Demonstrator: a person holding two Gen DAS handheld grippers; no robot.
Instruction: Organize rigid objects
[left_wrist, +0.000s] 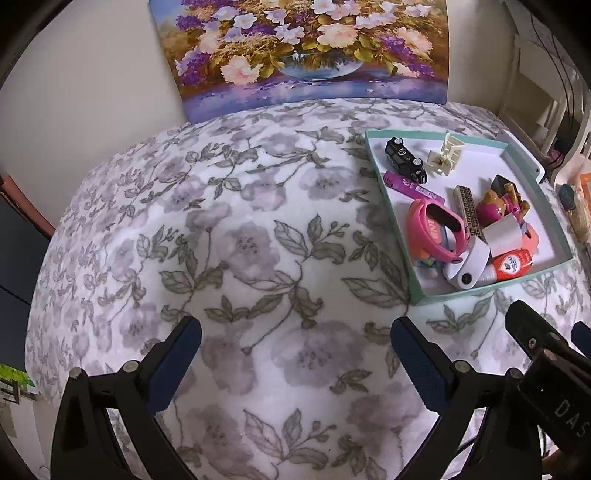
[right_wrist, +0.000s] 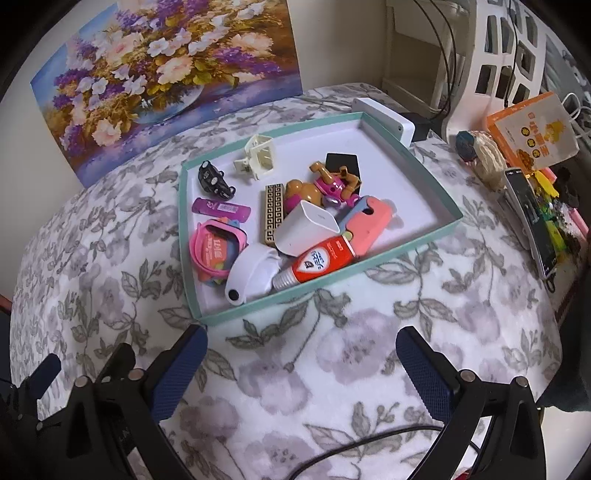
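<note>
A teal-rimmed white tray (right_wrist: 439, 236) (left_wrist: 391, 236) sits on the floral tablecloth. It holds a black toy car (right_wrist: 214, 179) (left_wrist: 404, 158), a cream hair clip (right_wrist: 256, 155), a purple stick (right_wrist: 221, 208), a pink watch (right_wrist: 212, 251) (left_wrist: 432, 229), a patterned bar (right_wrist: 273, 206), a white charger (right_wrist: 306, 229), a red-orange tube (right_wrist: 317, 262), a toy bear (right_wrist: 325, 186) and a coral case (right_wrist: 369, 221). My left gripper (left_wrist: 295, 332) is open and empty over the cloth, left of the tray. My right gripper (right_wrist: 301, 347) is open and empty just before the tray's near edge.
A flower painting (right_wrist: 166, 74) (left_wrist: 306, 48) leans on the wall behind. Right of the tray lie a phone (right_wrist: 532, 218), an orange book (right_wrist: 532, 129) and small clutter. A white box (right_wrist: 384, 118) sits behind the tray. A black cable (right_wrist: 351, 446) runs near my right gripper.
</note>
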